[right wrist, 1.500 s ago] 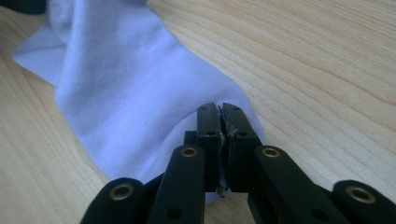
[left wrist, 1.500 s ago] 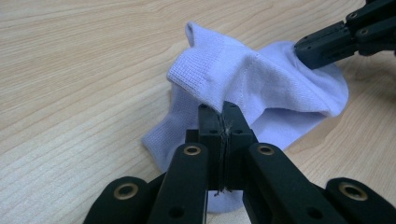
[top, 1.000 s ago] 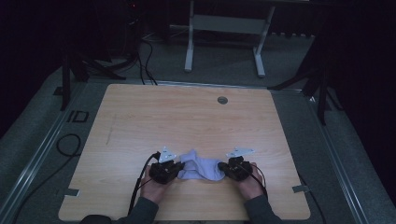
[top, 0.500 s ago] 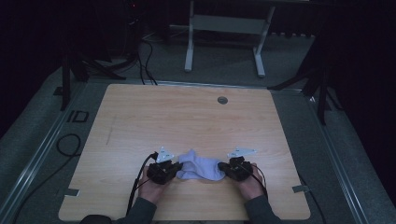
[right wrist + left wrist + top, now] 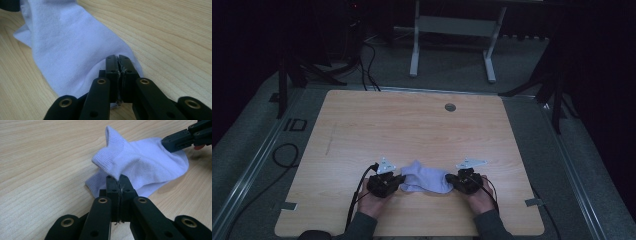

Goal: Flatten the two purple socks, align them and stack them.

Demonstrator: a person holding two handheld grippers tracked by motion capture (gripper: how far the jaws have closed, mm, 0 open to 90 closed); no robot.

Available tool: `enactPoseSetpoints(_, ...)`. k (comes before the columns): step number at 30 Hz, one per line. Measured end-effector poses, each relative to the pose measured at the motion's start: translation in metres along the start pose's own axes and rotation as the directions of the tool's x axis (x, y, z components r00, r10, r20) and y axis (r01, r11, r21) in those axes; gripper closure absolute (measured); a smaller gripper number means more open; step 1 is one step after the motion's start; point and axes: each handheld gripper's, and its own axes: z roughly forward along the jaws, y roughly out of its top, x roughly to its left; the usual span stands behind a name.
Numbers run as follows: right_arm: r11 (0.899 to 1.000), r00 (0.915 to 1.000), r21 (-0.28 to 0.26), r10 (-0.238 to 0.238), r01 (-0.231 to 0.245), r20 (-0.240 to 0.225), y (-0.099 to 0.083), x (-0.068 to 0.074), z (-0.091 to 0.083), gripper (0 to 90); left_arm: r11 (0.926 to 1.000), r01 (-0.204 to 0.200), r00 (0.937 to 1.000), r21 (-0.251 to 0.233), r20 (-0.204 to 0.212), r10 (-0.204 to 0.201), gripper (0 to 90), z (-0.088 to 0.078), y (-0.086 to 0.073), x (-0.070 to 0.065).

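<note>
Pinching one end of the sock [image 5: 426, 179] each, the two grippers face one another across it near the front edge of the table [image 5: 412, 120]. The left gripper [image 5: 401, 178] has its jaws pressed together with a thin fold of knit caught between them; its own view shows the cloth [image 5: 140, 162] spreading away from the fingertips [image 5: 112, 185] toward the other gripper [image 5: 175, 141] at the far end. The right gripper [image 5: 448, 177] is likewise clamped on fabric, and in its view the sock [image 5: 67, 45] runs from the jaw tips up and to the left.

Relative to the sock, the left gripper sits at its left end and the right gripper at its right end, both touching it, neither nearer than the other. The sock's long axis runs left to right, roughly parallel to the table's front edge and in line with the two grippers. The end by the left gripper is bunched, with a ribbed flap [image 5: 111, 141] standing up, probably the cuff, so the sock likely points its toe toward the right gripper, where the cloth lies smoother and rounded. The round grommet [image 5: 450, 107] lies well beyond the sock, toward the far edge.

Any coming pull would run along that axis; drawing the hands apart should stretch the cloth flat.
</note>
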Motion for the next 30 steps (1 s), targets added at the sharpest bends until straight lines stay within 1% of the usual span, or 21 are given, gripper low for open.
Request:
enactPoseSetpoints(7, 1.000, 1.0000, -0.004, 0.001, -0.001, 0.001, -0.0006, 0.0001, 0.0000, 87.0, 0.9998, 0.001, 1.0000, 0.022, 0.003, -0.001, 88.6, -0.0014, -0.0028, 0.0008)
enactPoseSetpoints(11, 1.000, 1.0000, -0.006, 0.001, -0.001, 0.000, -0.0009, -0.0001, 0.0000, 87.0, 0.9990, 0.013, 0.9999, 0.042, 0.008, -0.013, 88.4, -0.0020, -0.0034, 0.0026)
enactPoseSetpoints(17, 1.000, 1.0000, -0.009, 0.004, -0.004, -0.003, -0.0013, -0.0004, -0.0001, 87.0, 0.9987, 0.025, 0.9994, 0.045, 0.024, -0.026, 88.5, -0.0056, -0.0030, 0.0049)
enactPoseSetpoints(19, 1.000, 1.0000, -0.009, 0.005, -0.005, -0.004, -0.0014, -0.0005, -0.0002, 87.0, 0.9982, 0.025, 0.9993, 0.055, 0.027, -0.026, 88.5, -0.0062, -0.0032, 0.0046)
enactPoseSetpoints(23, 1.000, 1.0000, -0.011, 0.004, -0.005, -0.004, -0.0015, -0.0007, -0.0001, 87.0, 0.9971, 0.011, 0.9997, 0.075, 0.019, -0.012, 88.5, -0.0071, -0.0044, 0.0026)
enactPoseSetpoints(28, 1.000, 1.0000, -0.011, 0.005, -0.005, -0.004, -0.0016, -0.0006, -0.0001, 87.0, 0.9951, 0.023, 0.9995, 0.096, 0.020, -0.026, 87.7, -0.0066, -0.0065, 0.0051)
enactPoseSetpoints(29, 1.000, 1.0000, -0.011, 0.006, -0.006, -0.004, -0.0017, -0.0006, -0.0002, 87.0, 0.9950, 0.026, 0.9995, 0.097, 0.015, -0.028, 87.0, -0.0067, -0.0068, 0.0057)
enactPoseSetpoints(30, 1.000, 1.0000, -0.012, 0.007, -0.007, -0.005, -0.0018, -0.0008, -0.0001, 87.0, 0.9950, 0.027, 0.9996, 0.097, 0.000, -0.027, 85.4, -0.0072, -0.0069, 0.0065)
